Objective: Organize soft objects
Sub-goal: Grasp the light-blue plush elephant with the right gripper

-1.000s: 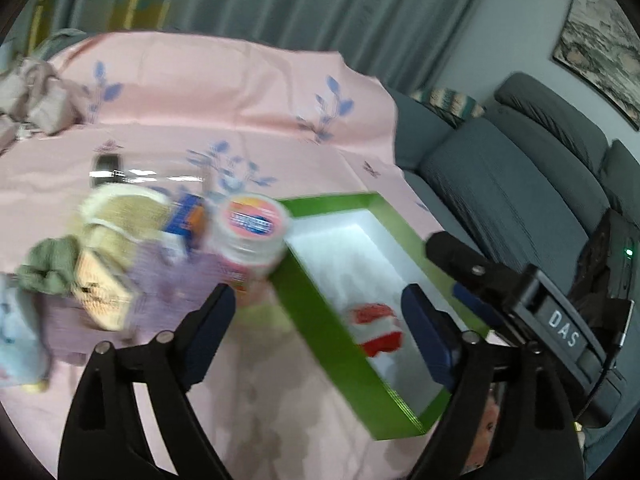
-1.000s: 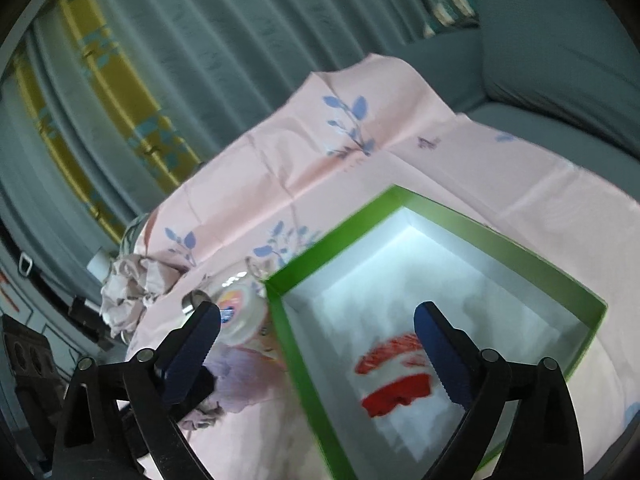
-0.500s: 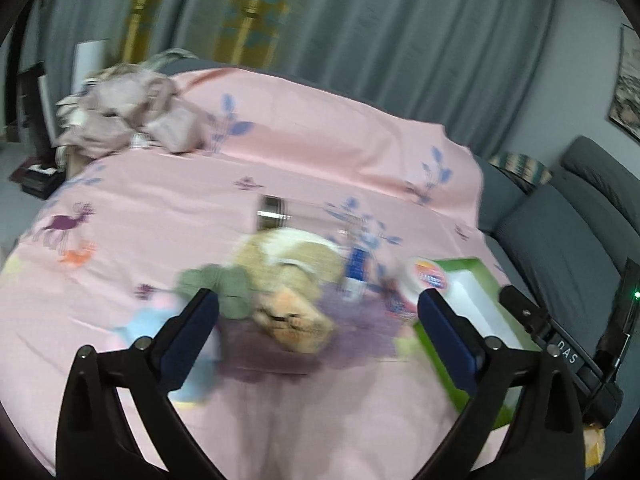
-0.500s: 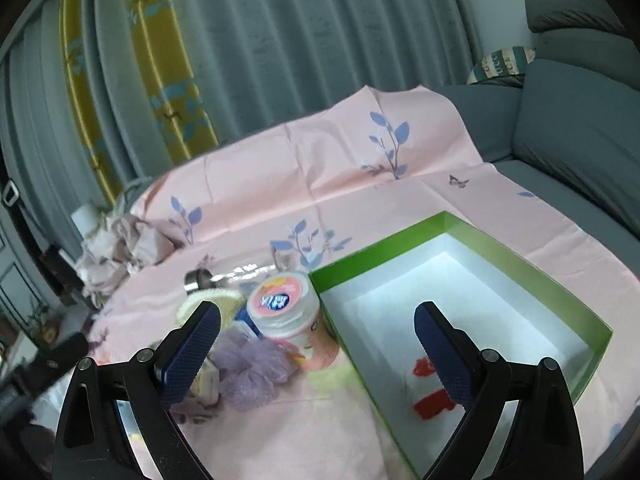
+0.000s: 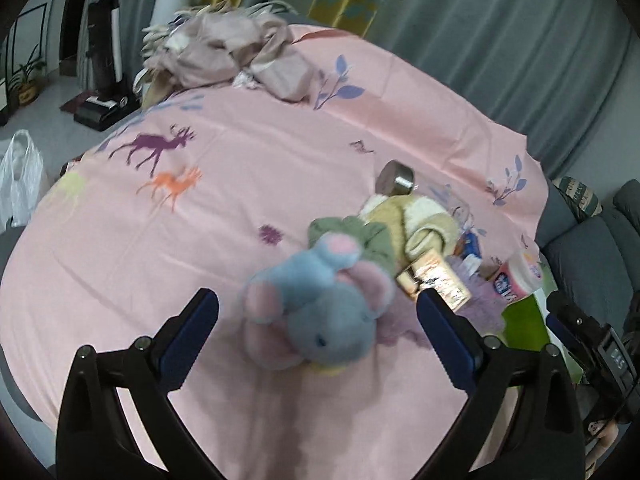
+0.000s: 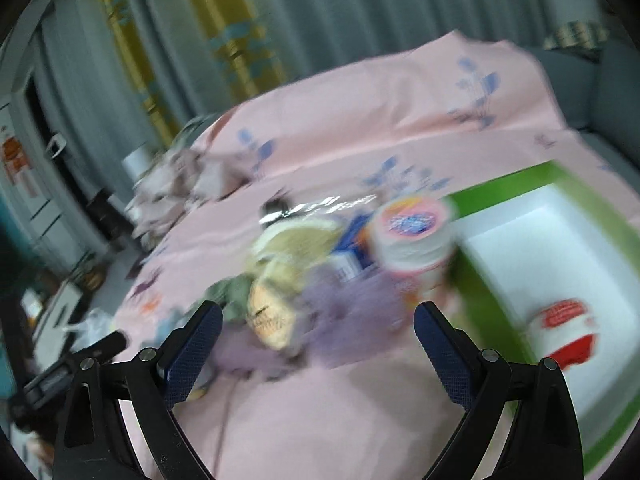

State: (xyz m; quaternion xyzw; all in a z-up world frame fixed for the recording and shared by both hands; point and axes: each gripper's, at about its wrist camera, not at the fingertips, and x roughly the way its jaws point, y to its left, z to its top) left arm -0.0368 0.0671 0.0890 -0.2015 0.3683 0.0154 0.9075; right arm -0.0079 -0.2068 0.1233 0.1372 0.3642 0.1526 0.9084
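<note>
A blue and pink plush toy [image 5: 320, 312] lies on the pink cloth, between the tips of my open, empty left gripper [image 5: 318, 314]. Behind it lie a green soft piece [image 5: 360, 236], a cream plush [image 5: 416, 220] and a purple fluffy item [image 5: 480, 300]. In the blurred right wrist view my right gripper [image 6: 316, 326] is open and empty, just short of the purple fluffy item [image 6: 352, 300] and the cream plush [image 6: 288, 248]. A green box [image 6: 516, 184] with a white inside holds a red and white item [image 6: 568, 332].
A pink-lidded tub [image 6: 412, 232], a blue carton [image 6: 352, 240], a tan packet [image 5: 436, 280] and a clear bottle with a metal cap [image 5: 394, 180] sit among the soft things. Crumpled cloth [image 5: 224, 52] lies at the table's far edge. A grey sofa [image 5: 592, 264] stands right.
My left gripper has swung left from the green box to the pile, closing on the blue plush. My right gripper has turned left and lower toward the pile.
</note>
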